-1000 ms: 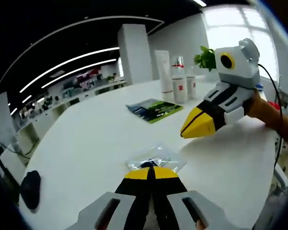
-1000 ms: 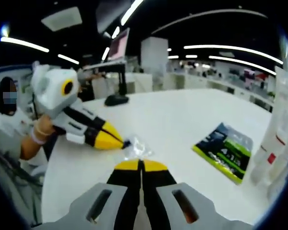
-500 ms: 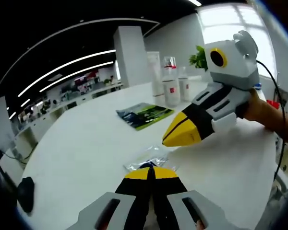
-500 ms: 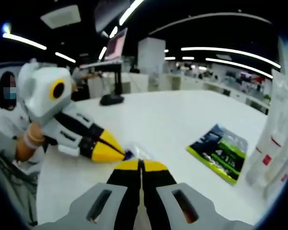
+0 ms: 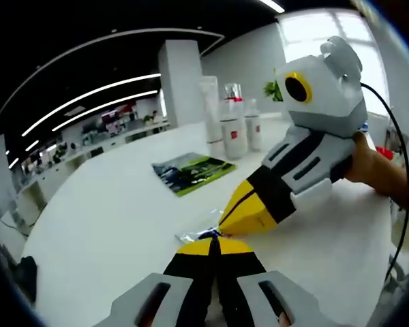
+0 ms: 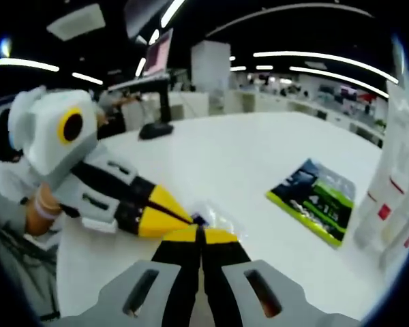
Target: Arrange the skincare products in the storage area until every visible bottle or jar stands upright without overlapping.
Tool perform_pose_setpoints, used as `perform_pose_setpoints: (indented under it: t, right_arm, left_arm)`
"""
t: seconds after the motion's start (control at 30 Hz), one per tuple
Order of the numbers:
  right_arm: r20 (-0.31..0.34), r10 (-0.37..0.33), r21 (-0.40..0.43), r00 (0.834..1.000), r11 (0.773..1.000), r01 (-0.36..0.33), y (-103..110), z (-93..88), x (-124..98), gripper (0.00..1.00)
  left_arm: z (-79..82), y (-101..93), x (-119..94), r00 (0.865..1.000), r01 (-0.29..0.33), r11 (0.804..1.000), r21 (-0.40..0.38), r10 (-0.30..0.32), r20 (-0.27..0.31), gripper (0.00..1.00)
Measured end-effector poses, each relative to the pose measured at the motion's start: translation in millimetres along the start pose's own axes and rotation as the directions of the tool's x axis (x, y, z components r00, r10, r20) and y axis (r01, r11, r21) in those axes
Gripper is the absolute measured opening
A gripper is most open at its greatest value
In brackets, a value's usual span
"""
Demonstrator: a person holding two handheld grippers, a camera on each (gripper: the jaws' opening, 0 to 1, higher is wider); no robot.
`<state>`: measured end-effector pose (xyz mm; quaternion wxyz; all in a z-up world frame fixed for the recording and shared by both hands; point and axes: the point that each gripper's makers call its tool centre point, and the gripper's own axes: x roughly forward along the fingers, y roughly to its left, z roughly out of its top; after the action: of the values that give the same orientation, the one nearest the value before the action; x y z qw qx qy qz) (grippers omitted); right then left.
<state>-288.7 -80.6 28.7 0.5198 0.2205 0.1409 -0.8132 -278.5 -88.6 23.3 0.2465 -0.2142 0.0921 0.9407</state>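
A white bench (image 5: pixel 102 218) carries a green and dark packet (image 5: pixel 193 171), lying flat. Beyond the packet, at the bench's far edge, a leafy green plant (image 5: pixel 273 88) stands before a bright window (image 5: pixel 327 34). In the right gripper view, a black computer mouse (image 6: pixel 155 130) rests well apart from the packet (image 6: pixel 318 199), with a monitor (image 6: pixel 158 63) on a stand behind it. Long strip lights (image 5: pixel 88 102) cross the dark ceiling.

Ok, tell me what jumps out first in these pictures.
The two yellow-tipped grippers meet nose to nose over a small clear sachet on the white table: the left gripper and the right gripper, both with jaws together. Beyond them lies a green-and-black packet, with white bottles standing upright at the table's far edge.
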Motion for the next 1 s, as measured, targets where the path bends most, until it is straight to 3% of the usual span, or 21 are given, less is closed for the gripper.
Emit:
perform_pose_setpoints:
  t: [0.53, 1.0]
  right_arm:
    - [-0.029, -0.075, 0.115, 0.997, 0.990, 0.078, -23.3, -7.8, -7.7, 0.00]
    - [-0.041, -0.141, 0.173, 0.989, 0.974, 0.146, -40.5, -11.0, -13.4, 0.00]
  left_arm:
    - [9.7, -9.9, 19.8, 0.999, 0.023, 1.000, -0.016, -0.023, 0.022, 0.00]
    - [17.6, -8.8, 35.5, 0.999, 0.039, 0.999, 0.005, -0.039, -0.005, 0.00]
